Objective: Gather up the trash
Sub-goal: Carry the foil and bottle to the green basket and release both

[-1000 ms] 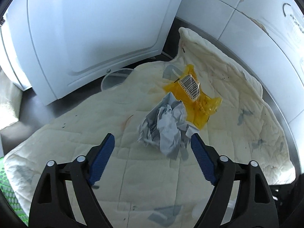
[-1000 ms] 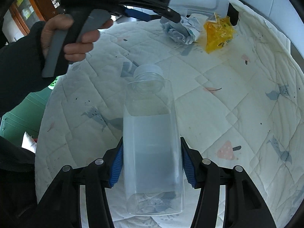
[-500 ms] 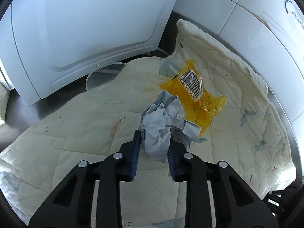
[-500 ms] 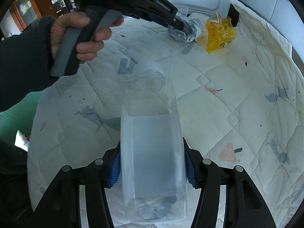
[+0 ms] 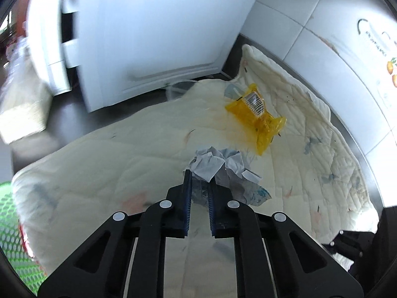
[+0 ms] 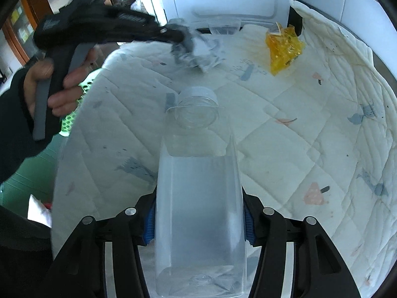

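- Left gripper: clenched on the crumpled grey-white paper, blue pads pinching its near edge, most of the wad bulging out ahead and to the right of the fingertips.
- Same paper in the right wrist view: blurred, lifted clear of the quilt at the tip of the left tool, held by the left hand around a grey handle.
- Right gripper: closed on a clear plastic bottle, pads pressed against both flat sides near its base, white cap pointing away from the camera.
- Yellow wrapper with a barcode label: lying flat on the quilt beyond the paper, apart from it, near the far raised edge.
- Same wrapper in the right view: to the right of the lifted paper, not touched by either tool.
- White appliance: standing past the quilt's far edge, a clear round container on the dark floor at its foot.
- Green mesh basket: at the lower left corner, just beside the quilt's edge.
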